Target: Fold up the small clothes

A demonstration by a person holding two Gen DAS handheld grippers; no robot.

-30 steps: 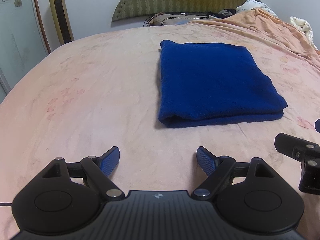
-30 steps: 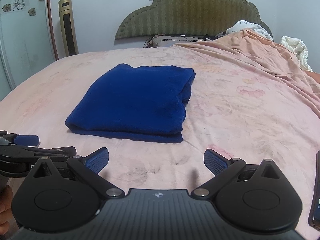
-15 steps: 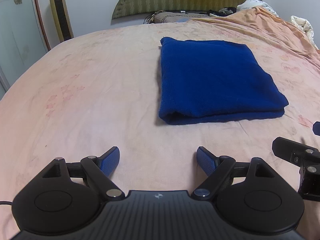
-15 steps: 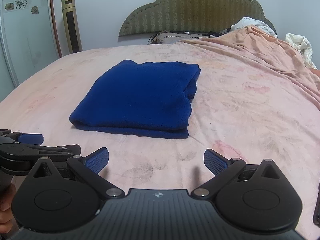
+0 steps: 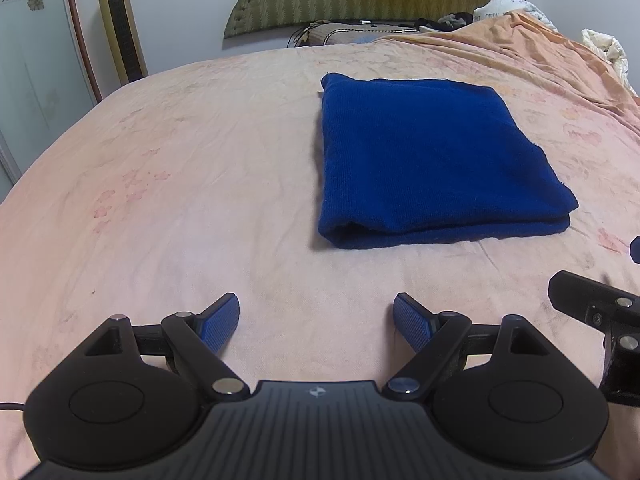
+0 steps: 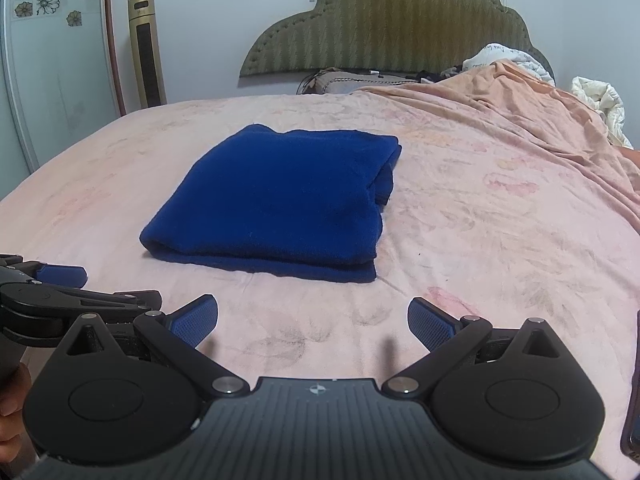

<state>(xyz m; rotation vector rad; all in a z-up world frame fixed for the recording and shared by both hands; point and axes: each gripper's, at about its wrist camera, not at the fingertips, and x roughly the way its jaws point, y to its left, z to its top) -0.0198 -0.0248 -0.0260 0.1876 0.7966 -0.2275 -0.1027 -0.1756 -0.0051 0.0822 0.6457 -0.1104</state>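
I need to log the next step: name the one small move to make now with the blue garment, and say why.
Probably none on the cloth: draw both back. The blue garment already lies as a neat folded rectangle on the bed, and the left hand-held gripper and right hand-held gripper sit open, short of it, holding nothing.

Pink bedsheet, green headboard, gold tower fan, orange blanket.

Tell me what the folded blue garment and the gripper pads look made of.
Blue garment: seemingly a thick knit or fleece, matte and fuzzy, with soft rounded fold edges. Left gripper pads: probably rubber or soft plastic, matte blue with a fine dotted grip texture.
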